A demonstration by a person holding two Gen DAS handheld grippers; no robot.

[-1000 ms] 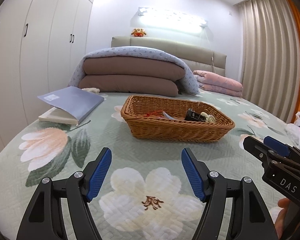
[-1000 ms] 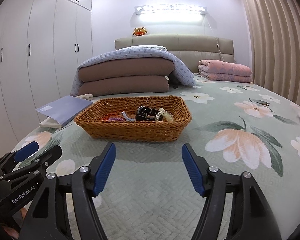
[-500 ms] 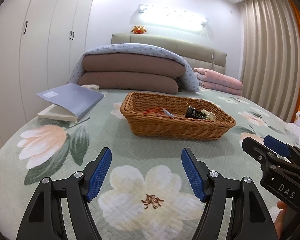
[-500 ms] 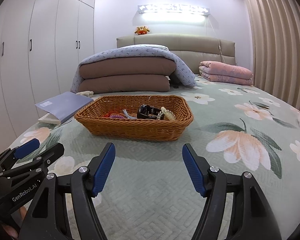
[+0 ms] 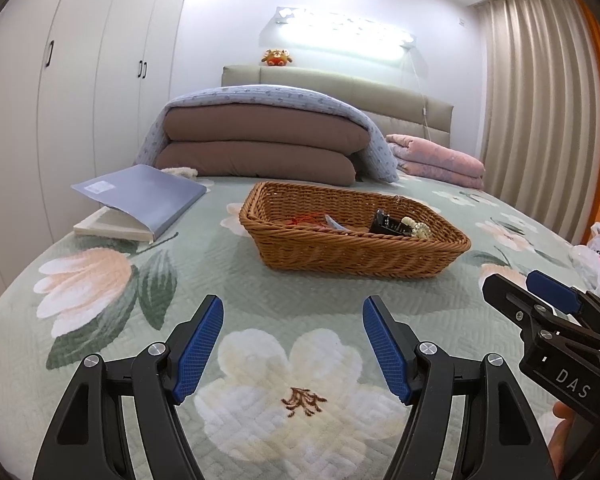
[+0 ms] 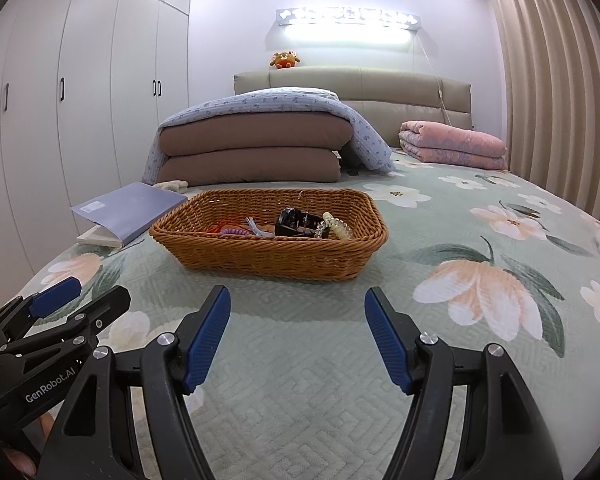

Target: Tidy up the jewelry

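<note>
A brown wicker basket (image 5: 352,256) (image 6: 268,258) stands on the floral bedspread ahead of both grippers. In it lie a black clip-like piece (image 6: 296,222), a pale beaded bracelet (image 6: 336,226), a purple coil (image 6: 236,232) and a red string piece (image 5: 308,220). My left gripper (image 5: 292,344) is open and empty, low over the bedspread short of the basket. My right gripper (image 6: 298,340) is open and empty, also short of the basket. Each gripper shows at the edge of the other's view.
A blue-covered book (image 5: 140,200) lies left of the basket. Folded brown quilts under a blue cover (image 5: 260,140) and a pink blanket (image 5: 436,156) lie behind it. A plastic bag (image 5: 596,256) lies at the right. White wardrobes line the left wall.
Both views have shifted slightly; the basket sits a little lower and nearer. Both grippers stay open and empty.
</note>
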